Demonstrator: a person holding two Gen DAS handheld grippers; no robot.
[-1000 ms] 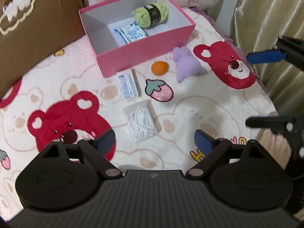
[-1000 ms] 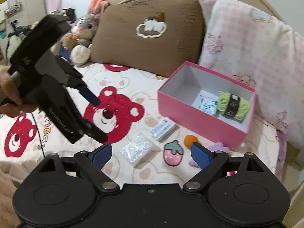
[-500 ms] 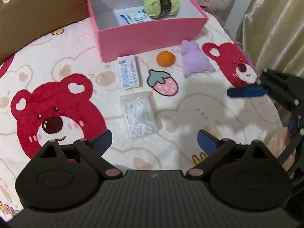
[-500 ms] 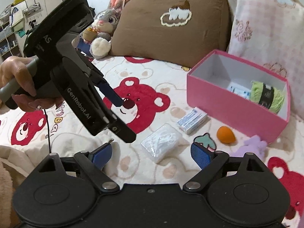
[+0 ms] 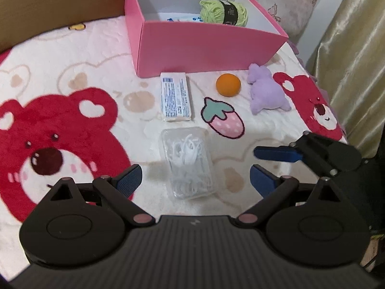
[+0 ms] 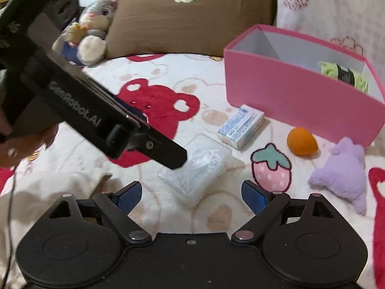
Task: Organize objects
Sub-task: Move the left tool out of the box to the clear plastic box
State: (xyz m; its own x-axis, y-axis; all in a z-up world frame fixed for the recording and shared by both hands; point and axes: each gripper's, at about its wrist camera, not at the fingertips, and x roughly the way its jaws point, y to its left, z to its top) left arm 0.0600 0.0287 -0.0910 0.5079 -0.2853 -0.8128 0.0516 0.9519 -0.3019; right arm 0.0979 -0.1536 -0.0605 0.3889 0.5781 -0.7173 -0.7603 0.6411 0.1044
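A clear plastic packet [image 5: 187, 161] of white bits lies on the bear-print blanket, and my left gripper [image 5: 195, 178] hovers open just over its near end. My right gripper [image 6: 191, 192] is open too, close to the same packet [image 6: 197, 168], with nothing between its pads. Beyond the packet lie a white tissue pack [image 5: 176, 96], an orange ball [image 5: 228, 84] and a purple plush [image 5: 266, 92]. The pink box [image 5: 207, 45] behind them holds green yarn [image 5: 223, 12] and a blue-printed packet [image 5: 182, 19]. A left finger [image 6: 173, 156] hides part of the packet in the right wrist view.
A brown pillow [image 6: 192, 16] and a bunny plush [image 6: 96, 31] sit at the head of the bed. A pink floral pillow [image 6: 332, 7] stands behind the box. A gold curtain [image 5: 353, 55] hangs past the blanket's right edge. The right gripper's blue pad [image 5: 276, 154] is close beside my left one.
Both grippers have sunk toward the blanket. The clear packet has come up between the left fingers, and the two grippers now stand closer together over it.
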